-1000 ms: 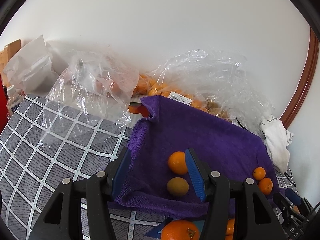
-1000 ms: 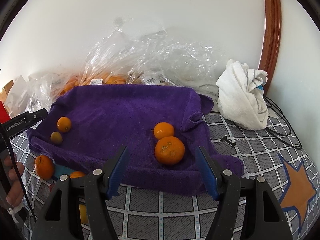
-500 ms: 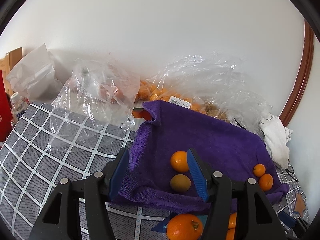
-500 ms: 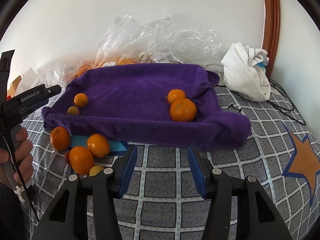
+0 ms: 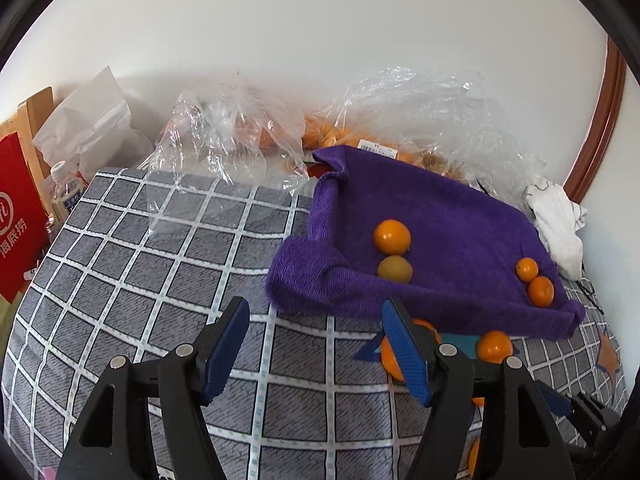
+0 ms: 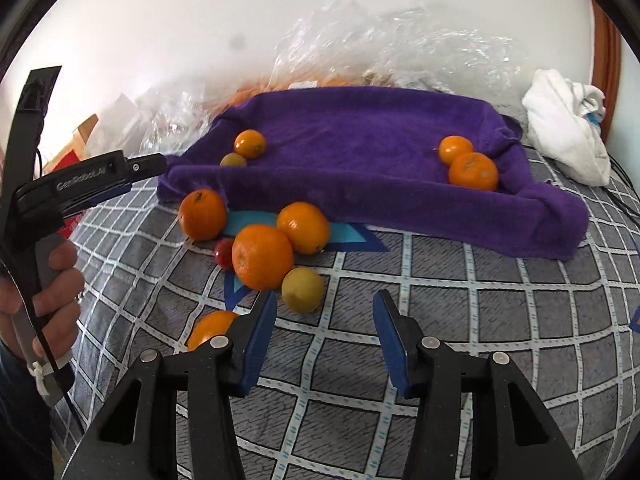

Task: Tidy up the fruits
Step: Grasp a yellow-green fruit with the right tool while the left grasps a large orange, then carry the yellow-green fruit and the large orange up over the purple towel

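Note:
A purple towel tray (image 5: 448,208) (image 6: 360,120) holds an orange (image 5: 392,237) and a yellow-green fruit (image 5: 395,268) at its left, and two oranges (image 6: 473,171) at its right. Several loose oranges (image 6: 262,256), a yellow lemon (image 6: 302,290) and a small red fruit (image 6: 224,252) lie on the checked cloth in front of the tray. My left gripper (image 5: 314,346) is open and empty, in front of the tray's left corner. My right gripper (image 6: 324,330) is open and empty, just in front of the lemon.
Clear plastic bags (image 5: 240,136) with oranges lie against the wall behind the tray. A white cloth (image 6: 568,136) lies at the right. A red sign (image 5: 18,208) and a water bottle (image 5: 66,196) stand at the far left. The left hand-held gripper (image 6: 80,180) shows in the right wrist view.
Both grippers have pulled back from the tray toward the front of the cloth. The loose fruit pile has come close in front of my right gripper.

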### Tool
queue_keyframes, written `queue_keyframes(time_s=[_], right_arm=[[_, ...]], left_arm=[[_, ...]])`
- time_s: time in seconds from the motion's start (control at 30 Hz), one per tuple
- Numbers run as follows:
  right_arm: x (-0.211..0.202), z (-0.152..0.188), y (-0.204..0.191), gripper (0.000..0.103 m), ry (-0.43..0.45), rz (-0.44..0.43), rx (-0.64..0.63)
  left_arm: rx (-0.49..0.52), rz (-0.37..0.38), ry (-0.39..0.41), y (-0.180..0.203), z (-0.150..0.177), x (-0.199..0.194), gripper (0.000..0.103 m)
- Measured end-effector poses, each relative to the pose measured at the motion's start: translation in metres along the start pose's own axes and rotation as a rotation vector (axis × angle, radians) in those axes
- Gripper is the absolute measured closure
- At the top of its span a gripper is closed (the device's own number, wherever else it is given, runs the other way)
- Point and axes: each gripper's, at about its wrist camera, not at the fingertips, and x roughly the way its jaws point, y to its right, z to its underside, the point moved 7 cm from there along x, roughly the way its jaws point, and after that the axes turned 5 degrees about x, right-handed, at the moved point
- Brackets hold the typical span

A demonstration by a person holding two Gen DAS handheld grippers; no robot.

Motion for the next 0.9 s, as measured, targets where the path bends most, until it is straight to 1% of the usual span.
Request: queue_keyframes(time_s=[0.07,0.13,0.17,0.2,0.3,0.37,0.43,0.5,0.6,0.7,0.73,0.77,0.8,0.83,0.87,0.9], right_arm=[[0.007,0.0,-0.002,0.057,-0.034,-0.003,-0.003],[0.008,-0.003,-0.005,0.06,-0.019,0.016,-0.015],[0.009,-0.003,-0.007,0.068,-0.02,0.017,-0.024],[0.011,-0.004,-0.009,0.079,-0.022,0.009,-0.035],[0.01,-0.005,-0.009,0.079,-0.007,0.018,-0.039],[0.004,-0.006,-0.004,0.079,0.008,0.035,-0.046],[-0.008,-0.005,0.008,0.079,0.038,0.075,-0.056],[-0.014,-0.004,0.023,0.079,0.049,0.117,-0.052],[-0.018,-0.002,0.047,0.079,0.037,0.15,-0.019],[-0.018,0.0,0.065,0.079,0.01,0.141,0.03],[-0.016,0.001,0.067,0.079,0.002,0.133,0.04],[-0.015,0.001,0.069,0.079,-0.002,0.126,0.048],[-0.015,0.001,0.071,0.079,-0.001,0.12,0.054],[-0.014,-0.001,0.071,0.079,0.002,0.12,0.055],[-0.013,-0.002,0.072,0.079,0.006,0.121,0.054],[-0.012,-0.003,0.072,0.078,0.008,0.122,0.052]], left_arm=[[0.021,0.007,-0.013,0.004,0.007,-0.002,0.036],[0.029,0.026,-0.014,0.008,0.011,-0.004,0.036],[0.035,0.036,-0.015,0.012,0.011,-0.004,0.036],[0.046,0.037,-0.02,0.015,0.012,-0.004,0.036],[0.063,0.048,-0.032,0.024,0.012,-0.001,0.036],[0.057,0.075,-0.046,0.031,0.011,0.002,0.036],[0.053,0.111,-0.06,0.038,0.012,0.006,0.036],[0.061,0.122,-0.075,0.045,0.013,0.012,0.036],[0.069,0.119,-0.102,0.053,0.018,0.024,0.036],[0.039,0.117,-0.118,0.055,0.022,0.032,0.036],[0.03,0.11,-0.121,0.054,0.023,0.034,0.038],[0.026,0.106,-0.122,0.054,0.024,0.035,0.043],[0.028,0.109,-0.119,0.055,0.024,0.035,0.045],[0.035,0.119,-0.117,0.056,0.024,0.035,0.05],[0.04,0.134,-0.116,0.057,0.023,0.034,0.057],[0.043,0.149,-0.111,0.058,0.023,0.032,0.061]])
